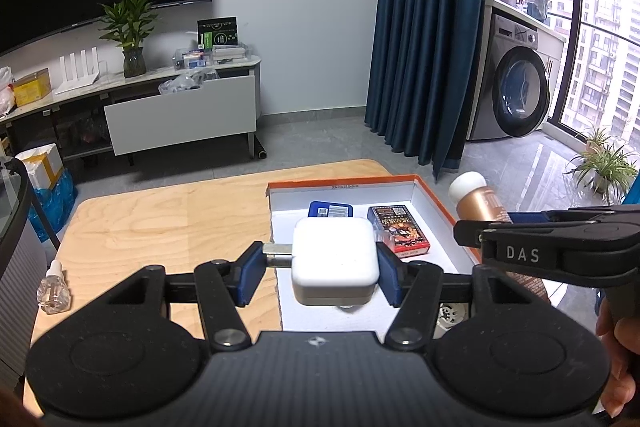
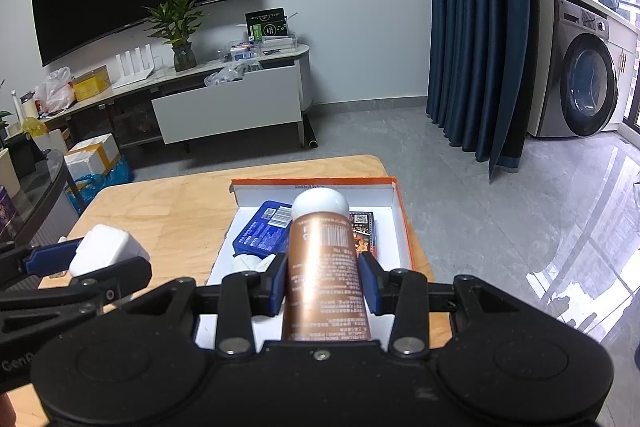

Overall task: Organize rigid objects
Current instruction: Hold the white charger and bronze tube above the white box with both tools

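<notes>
My left gripper [image 1: 318, 269] is shut on a white power adapter [image 1: 335, 259], held above the left edge of an orange-rimmed white box [image 1: 400, 181]. In the right wrist view the white power adapter [image 2: 105, 249] shows at the left, over the wooden table. My right gripper [image 2: 323, 281] is shut on a copper tube with a white cap [image 2: 325, 263], pointing forward over the orange-rimmed white box [image 2: 394, 211]. The copper tube [image 1: 478, 201] also shows in the left wrist view at the right. Inside the box lie a blue case [image 2: 262, 231] and a red card pack [image 1: 398, 231].
A small clear bottle [image 1: 53, 287] lies on the wooden table [image 1: 160, 219] at the left. A white object [image 2: 252, 263] lies in the box beneath my right gripper. A TV cabinet, a blue curtain and a washing machine stand beyond the table.
</notes>
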`<state>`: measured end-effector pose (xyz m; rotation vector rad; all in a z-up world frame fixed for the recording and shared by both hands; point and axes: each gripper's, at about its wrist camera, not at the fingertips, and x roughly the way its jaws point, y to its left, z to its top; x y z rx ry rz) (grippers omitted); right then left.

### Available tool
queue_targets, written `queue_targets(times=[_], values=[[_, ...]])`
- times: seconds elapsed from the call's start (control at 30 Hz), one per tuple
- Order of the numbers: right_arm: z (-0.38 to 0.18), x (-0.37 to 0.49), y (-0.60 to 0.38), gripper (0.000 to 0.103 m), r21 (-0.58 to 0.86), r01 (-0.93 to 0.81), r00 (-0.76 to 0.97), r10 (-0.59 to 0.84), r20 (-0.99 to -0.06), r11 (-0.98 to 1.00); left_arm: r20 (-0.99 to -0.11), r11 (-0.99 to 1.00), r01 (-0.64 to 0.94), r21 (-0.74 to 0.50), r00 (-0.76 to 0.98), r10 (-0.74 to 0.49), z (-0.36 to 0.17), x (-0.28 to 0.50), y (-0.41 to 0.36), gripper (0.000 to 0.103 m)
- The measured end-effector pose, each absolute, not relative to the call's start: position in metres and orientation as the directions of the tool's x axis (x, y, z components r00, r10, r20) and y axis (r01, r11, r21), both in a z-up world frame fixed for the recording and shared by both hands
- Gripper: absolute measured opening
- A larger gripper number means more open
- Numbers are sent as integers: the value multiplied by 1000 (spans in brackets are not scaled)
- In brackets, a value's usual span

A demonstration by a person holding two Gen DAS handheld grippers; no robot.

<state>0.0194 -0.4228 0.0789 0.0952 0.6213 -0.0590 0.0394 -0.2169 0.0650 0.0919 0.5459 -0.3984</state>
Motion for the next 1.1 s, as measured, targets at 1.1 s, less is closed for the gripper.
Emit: queue_targets(times=[1.1], values=[[65,43,-442,47,81,114,786,-40,-616,990,-562,912,409,-30,747,-354,48,49,-222,59]])
